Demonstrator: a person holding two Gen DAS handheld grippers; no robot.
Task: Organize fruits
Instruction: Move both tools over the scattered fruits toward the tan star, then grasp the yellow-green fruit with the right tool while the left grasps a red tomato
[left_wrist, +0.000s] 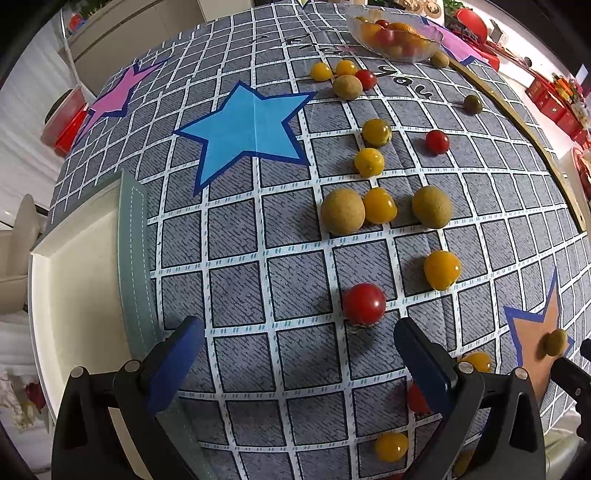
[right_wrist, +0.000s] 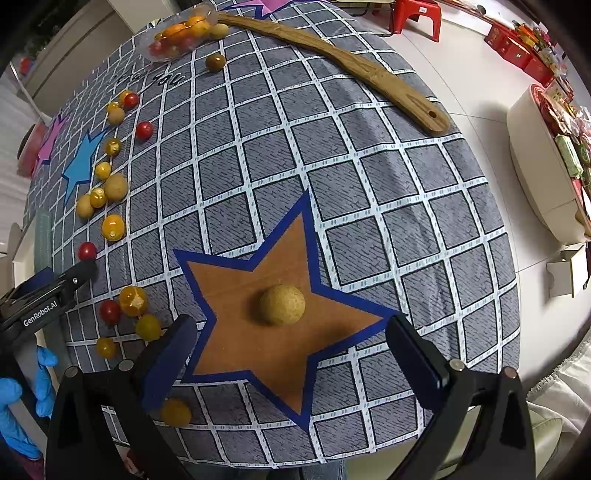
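1. the left gripper (left_wrist: 299, 354) is held wide apart, empty, just short of a red tomato (left_wrist: 364, 303).
2. the right gripper (right_wrist: 291, 354) (also spread, empty) is held near a longan (right_wrist: 282, 304) on the brown star (right_wrist: 273, 332).

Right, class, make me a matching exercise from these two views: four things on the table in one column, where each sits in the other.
1. tan round fruit
2. glass bowl
3. wooden spatula
4. red tomato

a. far end of the cloth
b. on the orange star
c. just ahead of the open left claw
d. along the cloth's right edge

Pairs: 1-b, 2-a, 3-d, 4-c
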